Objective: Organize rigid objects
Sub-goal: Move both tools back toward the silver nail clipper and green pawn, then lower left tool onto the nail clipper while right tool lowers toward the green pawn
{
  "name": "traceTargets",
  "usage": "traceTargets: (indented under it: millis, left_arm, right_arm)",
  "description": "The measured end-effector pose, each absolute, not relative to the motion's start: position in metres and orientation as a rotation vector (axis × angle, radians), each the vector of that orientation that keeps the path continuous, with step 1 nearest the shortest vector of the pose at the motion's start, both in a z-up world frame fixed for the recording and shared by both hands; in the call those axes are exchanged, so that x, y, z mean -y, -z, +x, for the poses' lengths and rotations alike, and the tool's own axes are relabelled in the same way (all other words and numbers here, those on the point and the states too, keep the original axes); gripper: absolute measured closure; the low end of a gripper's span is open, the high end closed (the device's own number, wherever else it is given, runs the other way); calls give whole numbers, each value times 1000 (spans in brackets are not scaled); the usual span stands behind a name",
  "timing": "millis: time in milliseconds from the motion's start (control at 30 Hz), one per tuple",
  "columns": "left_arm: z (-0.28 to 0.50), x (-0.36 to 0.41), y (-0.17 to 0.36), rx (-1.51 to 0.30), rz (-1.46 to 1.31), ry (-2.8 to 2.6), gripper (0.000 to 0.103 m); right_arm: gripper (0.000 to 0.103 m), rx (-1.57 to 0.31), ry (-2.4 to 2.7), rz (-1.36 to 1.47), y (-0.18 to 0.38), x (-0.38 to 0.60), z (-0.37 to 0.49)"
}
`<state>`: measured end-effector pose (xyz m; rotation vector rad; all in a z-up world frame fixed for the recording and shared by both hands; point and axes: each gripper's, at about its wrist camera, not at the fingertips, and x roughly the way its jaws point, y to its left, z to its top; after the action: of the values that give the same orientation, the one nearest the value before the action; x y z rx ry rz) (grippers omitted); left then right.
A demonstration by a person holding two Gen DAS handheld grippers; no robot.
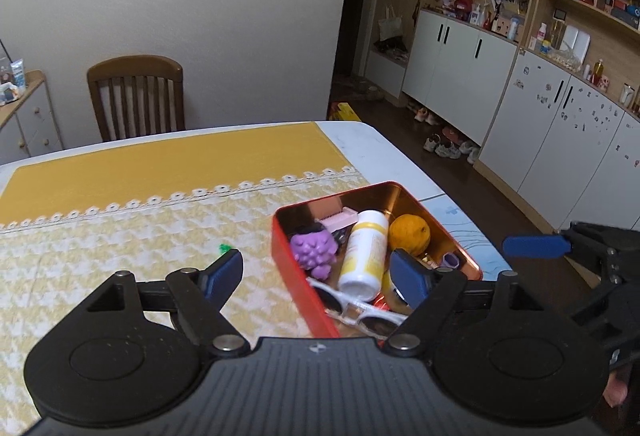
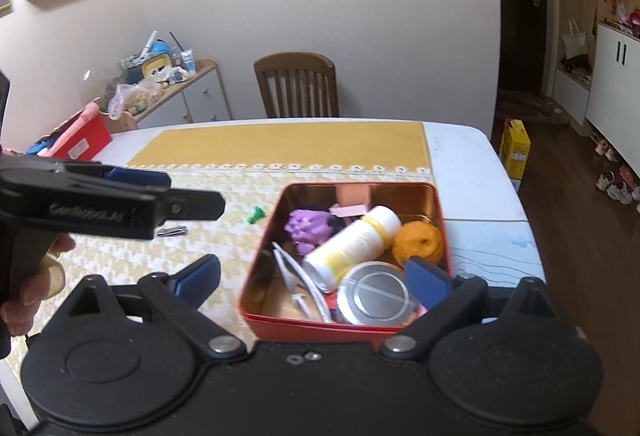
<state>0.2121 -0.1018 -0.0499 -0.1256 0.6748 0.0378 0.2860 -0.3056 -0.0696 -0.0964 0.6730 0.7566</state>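
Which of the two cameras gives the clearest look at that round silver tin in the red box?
The right wrist view. There the round silver tin shows nearly its whole lid, beside the white bottle in the red box. In the left wrist view a blue finger pad and the bottle hide it almost entirely.

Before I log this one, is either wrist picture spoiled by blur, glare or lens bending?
Left wrist view: strong fisheye bending of the cabinets at the right; red tin and white bottle sharp, no glare. Right wrist view: the bottle and purple toy grapes slightly smeared; the tin's shiny inner wall mirrors its contents; walls bow at the edges.
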Motion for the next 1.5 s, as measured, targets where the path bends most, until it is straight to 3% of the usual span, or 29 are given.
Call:
traceTargets:
  millis: [533, 1067, 1500]
  left_arm:
    - [155, 24, 75, -680, -109, -130, 20]
    - [168, -68, 123, -720, -116, -119, 20]
    - [205, -93, 155, -778, -142, -74, 20]
  right_arm:
    - [0, -664, -782, -109, 68, 248, 264]
    - [1, -747, -706, -104, 94, 141, 283]
    - [15, -844, -568, -89, 128, 80, 335]
